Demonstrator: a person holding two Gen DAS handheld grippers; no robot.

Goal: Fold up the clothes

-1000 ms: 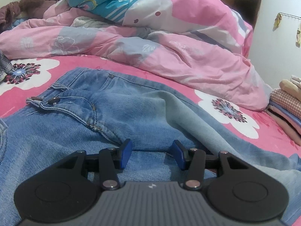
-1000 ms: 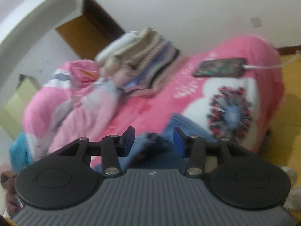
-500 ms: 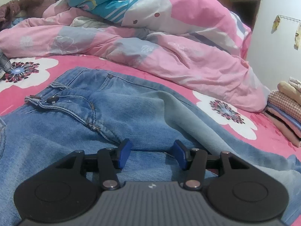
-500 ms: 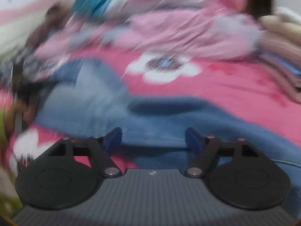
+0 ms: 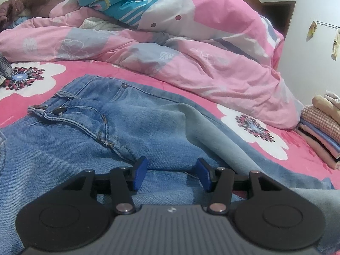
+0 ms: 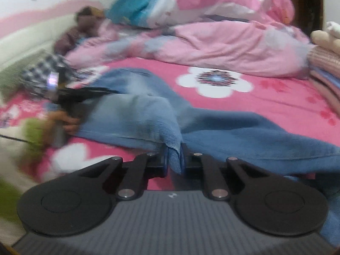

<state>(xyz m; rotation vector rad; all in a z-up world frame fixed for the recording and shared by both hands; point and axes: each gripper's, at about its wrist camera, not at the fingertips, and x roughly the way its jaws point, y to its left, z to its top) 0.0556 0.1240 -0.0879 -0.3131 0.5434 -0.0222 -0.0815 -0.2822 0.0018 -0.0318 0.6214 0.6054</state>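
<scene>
Blue jeans (image 5: 89, 140) lie spread on the pink flowered bed sheet (image 5: 282, 155), waistband and button at the left. My left gripper (image 5: 171, 173) hovers open just over the denim below the front pocket, nothing between its blue pads. In the right wrist view my right gripper (image 6: 173, 159) is shut on a fold of the jeans leg (image 6: 172, 146), near its hem edge. The denim (image 6: 244, 131) trails away to the right and back. A hand (image 6: 68, 123) holding the other gripper shows blurred at the left.
A crumpled pink quilt (image 5: 191, 48) with a blue pillow fills the far side of the bed. A stack of folded clothes (image 5: 320, 131) stands at the right. A checked garment (image 6: 42, 72) lies at the far left. Brown clothing sits near the headboard.
My right gripper swung from facing the wall and phone down to the jeans, then shut on the leg fabric. The left gripper stayed open and barely moved.
</scene>
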